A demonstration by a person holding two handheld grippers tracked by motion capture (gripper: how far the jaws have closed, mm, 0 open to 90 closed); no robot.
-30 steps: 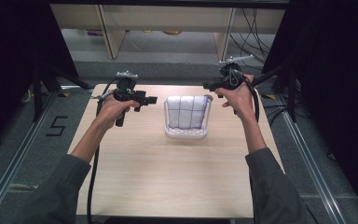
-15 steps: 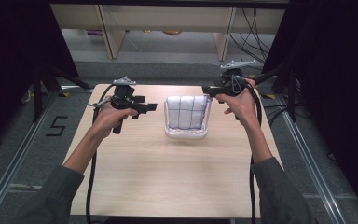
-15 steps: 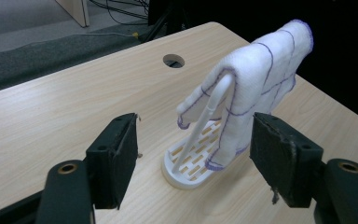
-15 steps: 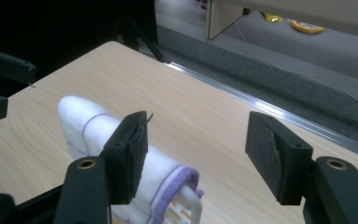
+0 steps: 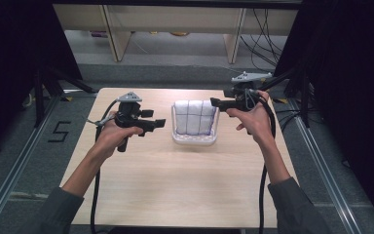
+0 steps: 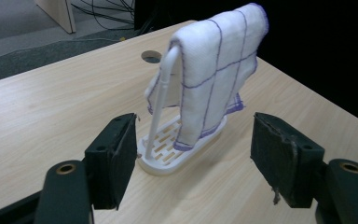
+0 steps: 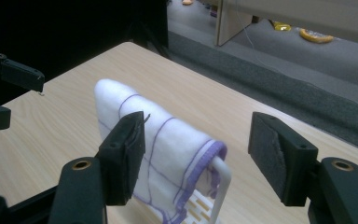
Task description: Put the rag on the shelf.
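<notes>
While both jaws gape | floor marking reads "5" | cloth unlabelled

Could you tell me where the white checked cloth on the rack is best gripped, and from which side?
Probably the cloth at its top fold, where it drapes over the rack rail: pinch the two end corners, one claw from each open side, since both hanging ends stick out past the frame.
</notes>
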